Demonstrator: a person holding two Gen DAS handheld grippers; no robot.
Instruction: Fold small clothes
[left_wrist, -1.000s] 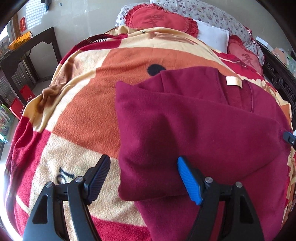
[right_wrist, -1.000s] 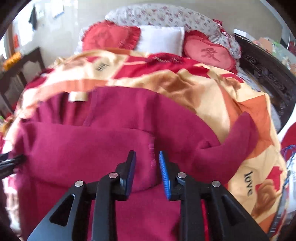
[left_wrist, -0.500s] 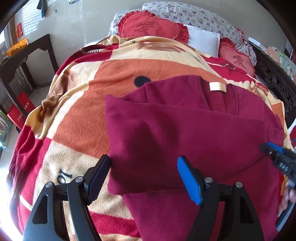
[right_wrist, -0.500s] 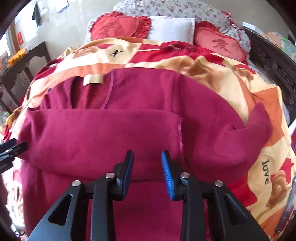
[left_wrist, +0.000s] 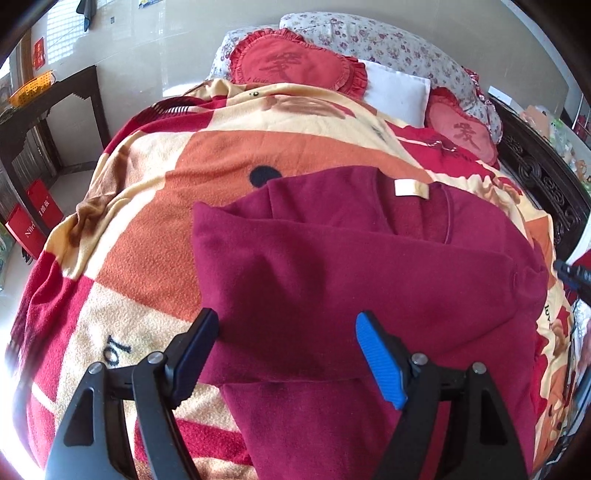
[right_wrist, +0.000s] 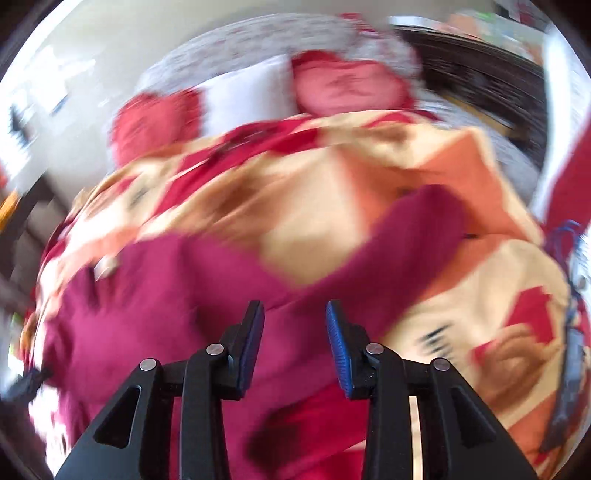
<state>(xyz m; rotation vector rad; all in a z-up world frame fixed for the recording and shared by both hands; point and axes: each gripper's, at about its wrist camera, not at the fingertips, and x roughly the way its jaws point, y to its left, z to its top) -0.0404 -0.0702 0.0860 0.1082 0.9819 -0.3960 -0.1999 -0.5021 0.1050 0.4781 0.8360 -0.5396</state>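
Maroon fleece top (left_wrist: 369, 280) lies flat on patterned blanket (left_wrist: 147, 229) covering the bed, collar w/ cream label (left_wrist: 411, 189) toward the pillows. One sleeve is folded across the chest as a broad band; its folded edge runs from the top's left side to a crease near the right shoulder. Lower hem edge drops out of frame at bottom.

Left gripper (left_wrist: 288, 354): jaws wide apart, nothing clamped. Black finger (left_wrist: 195, 350) sits over bare blanket just beside the top's left edge; blue-padded finger (left_wrist: 380, 362) over the folded band. Whether tips touch cloth: cannot tell.

Right gripper (right_wrist: 294, 328): jaws a narrow gap apart, fabric seen behind the gap but not pinched, pads clear of it. Right wrist view is heavily motion-blurred. In left wrist view its tip (left_wrist: 572, 275) shows at the far right margin, just off the top's right shoulder.

In right wrist view the second sleeve (right_wrist: 406, 236) stretches unfolded out to the right over the blanket, cuff near an orange patch.

Open room: wide bare blanket left of the top and between collar and pillows. Heart cushions (left_wrist: 295, 66) and white pillow (left_wrist: 397, 92) sit at the head, well apart from the top. Dark carved bed frame (left_wrist: 539, 177) bounds the right side; dark side table (left_wrist: 44, 107) stands left, off the bed.
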